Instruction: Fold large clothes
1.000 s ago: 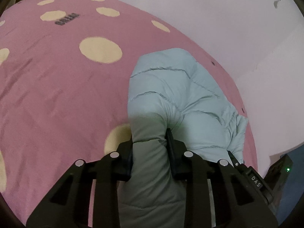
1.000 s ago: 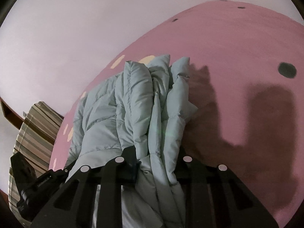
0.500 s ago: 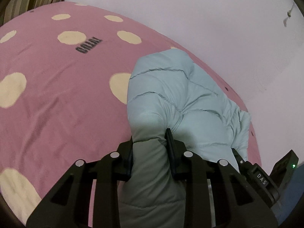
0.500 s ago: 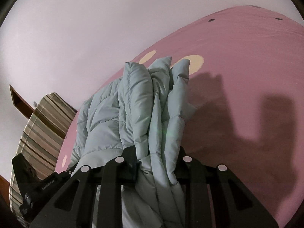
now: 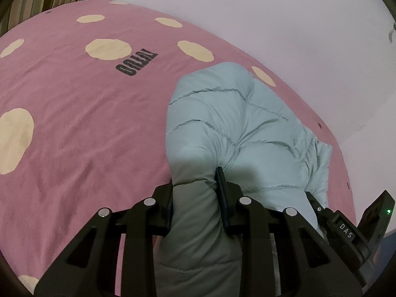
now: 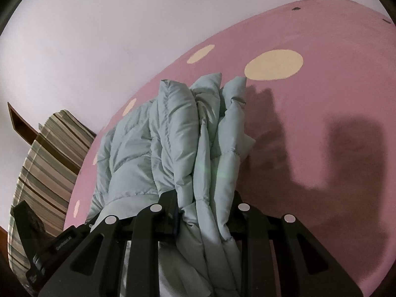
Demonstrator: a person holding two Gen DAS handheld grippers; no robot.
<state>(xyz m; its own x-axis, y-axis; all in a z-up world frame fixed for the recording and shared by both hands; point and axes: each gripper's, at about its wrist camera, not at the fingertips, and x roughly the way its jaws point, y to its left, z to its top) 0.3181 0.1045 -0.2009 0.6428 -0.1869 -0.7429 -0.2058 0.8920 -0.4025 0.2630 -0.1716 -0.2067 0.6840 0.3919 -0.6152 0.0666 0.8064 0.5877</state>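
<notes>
A pale blue-green quilted puffer jacket (image 5: 237, 128) is folded into a thick bundle over a pink bed sheet (image 5: 74, 123) with cream dots. My left gripper (image 5: 195, 180) is shut on one end of the bundle. My right gripper (image 6: 205, 198) is shut on the other end, where several stacked padded layers (image 6: 188, 133) show edge-on. The jacket hangs between both grippers, just above or touching the sheet; I cannot tell which. The other gripper's black body shows at the lower right of the left view (image 5: 346, 227) and the lower left of the right view (image 6: 49, 247).
A pale wall (image 5: 272, 12) borders the bed on its far side. A striped pillow or cushion (image 6: 44, 173) lies at the bed's end, with a brown wooden piece (image 6: 17, 121) behind it. Black lettering (image 5: 136, 63) is printed on the sheet.
Both grippers have carried the jacket across the bed; the sheet's dots and lettering have slid through the views. The grips on the jacket are unchanged.
</notes>
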